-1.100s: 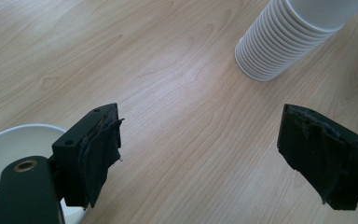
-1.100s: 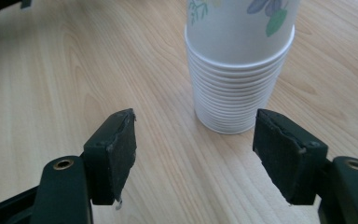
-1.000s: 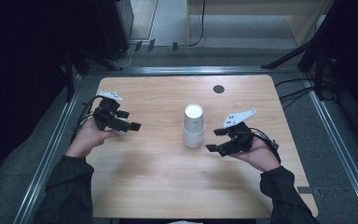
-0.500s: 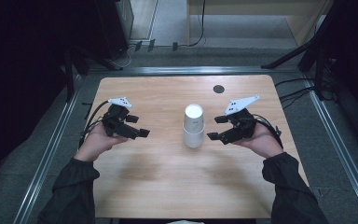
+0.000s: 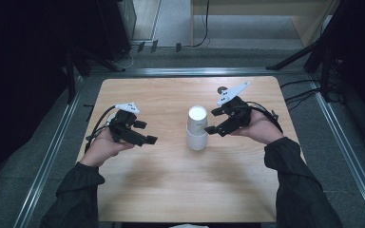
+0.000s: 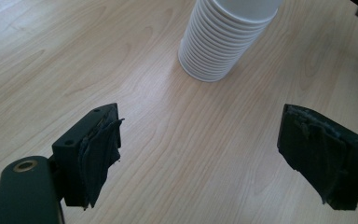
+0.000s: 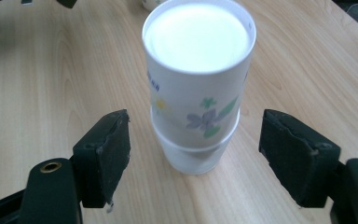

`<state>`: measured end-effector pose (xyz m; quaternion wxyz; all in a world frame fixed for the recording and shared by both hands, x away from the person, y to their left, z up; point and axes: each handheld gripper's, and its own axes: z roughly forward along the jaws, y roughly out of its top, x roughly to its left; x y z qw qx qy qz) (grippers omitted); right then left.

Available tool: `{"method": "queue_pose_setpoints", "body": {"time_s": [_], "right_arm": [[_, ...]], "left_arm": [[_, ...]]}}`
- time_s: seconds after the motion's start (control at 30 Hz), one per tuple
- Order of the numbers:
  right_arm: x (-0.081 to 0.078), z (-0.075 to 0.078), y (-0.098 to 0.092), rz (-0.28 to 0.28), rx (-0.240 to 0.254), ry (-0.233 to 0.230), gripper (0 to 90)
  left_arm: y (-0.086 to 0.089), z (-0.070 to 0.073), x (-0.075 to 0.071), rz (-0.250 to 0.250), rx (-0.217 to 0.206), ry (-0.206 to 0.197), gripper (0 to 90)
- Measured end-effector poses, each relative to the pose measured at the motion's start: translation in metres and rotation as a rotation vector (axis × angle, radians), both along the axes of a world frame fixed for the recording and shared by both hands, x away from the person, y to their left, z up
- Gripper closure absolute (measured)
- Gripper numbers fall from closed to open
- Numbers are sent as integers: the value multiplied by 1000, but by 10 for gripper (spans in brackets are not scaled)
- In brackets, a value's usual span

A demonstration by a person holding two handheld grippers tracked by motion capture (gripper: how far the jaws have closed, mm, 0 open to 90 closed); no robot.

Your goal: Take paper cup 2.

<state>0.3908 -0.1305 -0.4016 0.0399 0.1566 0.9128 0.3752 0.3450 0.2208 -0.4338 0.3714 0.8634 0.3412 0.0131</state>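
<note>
An upside-down stack of white paper cups (image 5: 197,129) stands mid-table. Its top cup (image 7: 198,84) carries a flower print. My right gripper (image 5: 213,121) hovers just right of the stack's top, and its jaws have just been opening. In the right gripper view the right gripper (image 7: 196,122) has the top cup between its pads, with a gap on each side. My left gripper (image 5: 146,132) is open and empty, left of the stack and pointing at it. In the left gripper view the left gripper (image 6: 200,119) frames bare wood, with the ribbed stack (image 6: 223,42) farther ahead.
The wooden table (image 5: 171,190) has a metal rail (image 5: 52,152) along its left side and another along the right. A small dark disc (image 5: 222,89) lies near the far edge, behind the right gripper's grey plate. Cables trail off both grippers.
The right gripper has risen from the stack's lower part to its top, and its jaws stand wider. The left gripper has shifted right, closer to the stack.
</note>
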Motion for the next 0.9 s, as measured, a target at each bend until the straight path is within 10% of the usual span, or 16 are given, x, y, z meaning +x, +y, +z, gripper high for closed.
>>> {"method": "queue_pose_setpoints", "body": {"time_s": [0.9], "right_arm": [[16,10,41,32,-72,12,334]], "left_arm": [[-6,0,-2,-41,2,-7,141]]}}
